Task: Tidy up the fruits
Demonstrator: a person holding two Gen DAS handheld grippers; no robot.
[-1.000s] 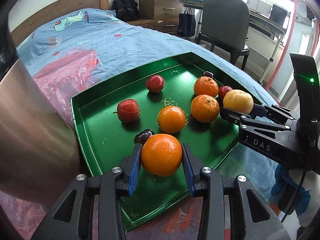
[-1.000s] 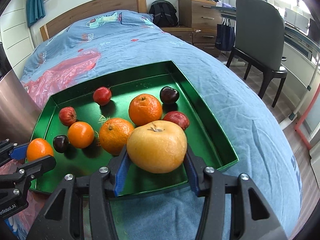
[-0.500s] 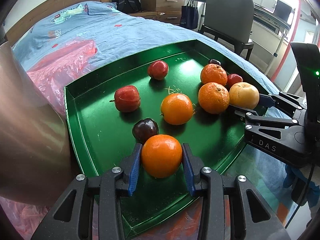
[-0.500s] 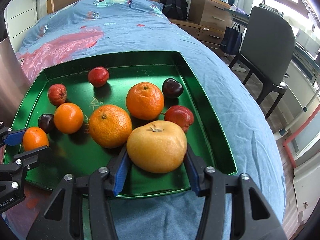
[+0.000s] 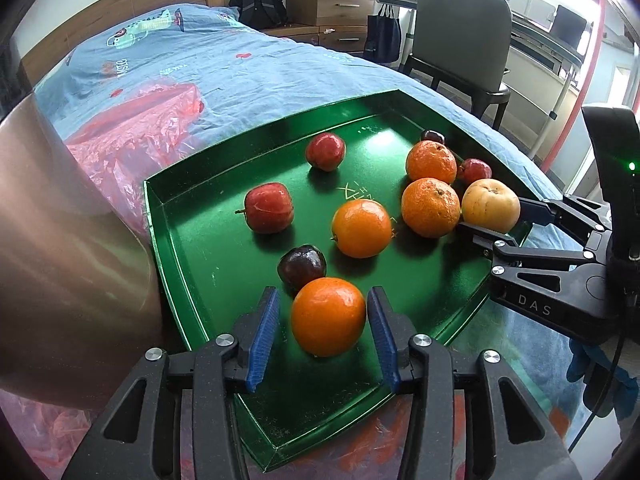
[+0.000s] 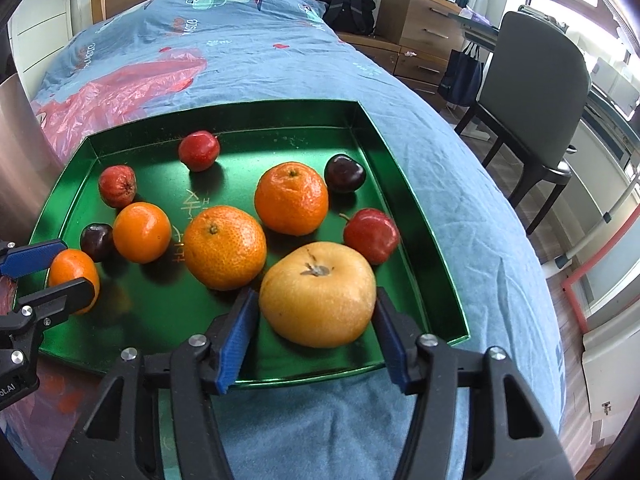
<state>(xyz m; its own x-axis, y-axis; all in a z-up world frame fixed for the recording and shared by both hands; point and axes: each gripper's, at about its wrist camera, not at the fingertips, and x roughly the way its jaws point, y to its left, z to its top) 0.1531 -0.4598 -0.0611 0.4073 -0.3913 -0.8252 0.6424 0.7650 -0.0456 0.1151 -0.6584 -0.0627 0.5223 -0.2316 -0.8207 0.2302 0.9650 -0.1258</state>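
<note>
A green tray [image 5: 188, 248] [image 6: 416, 216] lies on the blue bed and holds oranges, red fruits and dark plums. My left gripper [image 5: 326, 336] is open around a small orange [image 5: 328, 316] that rests on the tray's near corner; gaps show on both sides. My right gripper [image 6: 316, 330] is open around a yellow pear [image 6: 318, 294] resting on the tray; it also shows in the left wrist view [image 5: 490, 206]. Two large oranges [image 6: 224, 246] [image 6: 291, 198] sit beside the pear.
A metal cylinder [image 5: 60, 264] stands close on the left of the tray. A pink plastic bag [image 5: 132, 136] lies on the bed behind it. A grey chair [image 6: 532, 92] and wooden drawers [image 6: 420, 20] stand to the right.
Both grippers lowered their fruits onto the tray and opened. The small orange and the pear now rest on the tray with the fingers spread apart from them.
</note>
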